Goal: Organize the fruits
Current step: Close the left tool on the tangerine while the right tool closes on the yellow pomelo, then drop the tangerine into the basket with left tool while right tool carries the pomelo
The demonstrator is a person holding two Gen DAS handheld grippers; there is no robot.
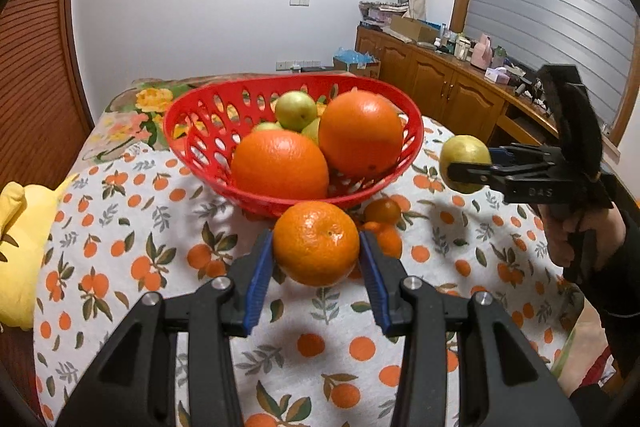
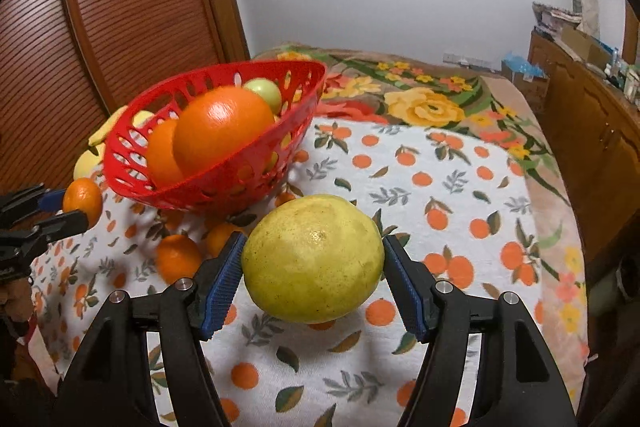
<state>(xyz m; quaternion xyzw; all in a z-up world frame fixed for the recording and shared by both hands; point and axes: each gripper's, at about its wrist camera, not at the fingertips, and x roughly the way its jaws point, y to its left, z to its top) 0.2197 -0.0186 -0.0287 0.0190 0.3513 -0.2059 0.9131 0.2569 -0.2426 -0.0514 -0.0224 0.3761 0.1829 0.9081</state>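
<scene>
My left gripper (image 1: 316, 247) is shut on a small orange mandarin (image 1: 316, 243), held above the cloth just in front of the red basket (image 1: 188, 131). The basket holds two large oranges (image 1: 280, 163) and several green fruits (image 1: 296, 110). My right gripper (image 2: 313, 259) is shut on a yellow-green lemon-like fruit (image 2: 313, 259), lifted off the table to the right of the basket (image 2: 248, 171). In the left wrist view the right gripper (image 1: 466, 165) with that fruit (image 1: 464, 153) hangs at the right. Two small mandarins (image 2: 178, 257) lie on the cloth by the basket's foot.
An orange-print tablecloth (image 1: 120, 227) covers the table, with a floral cloth (image 2: 424, 107) behind it. A yellow soft thing (image 1: 20, 239) lies at the table's left edge. A wooden sideboard (image 1: 440, 83) with clutter runs along the right wall, and a wooden slatted door (image 2: 132, 7) stands behind the basket.
</scene>
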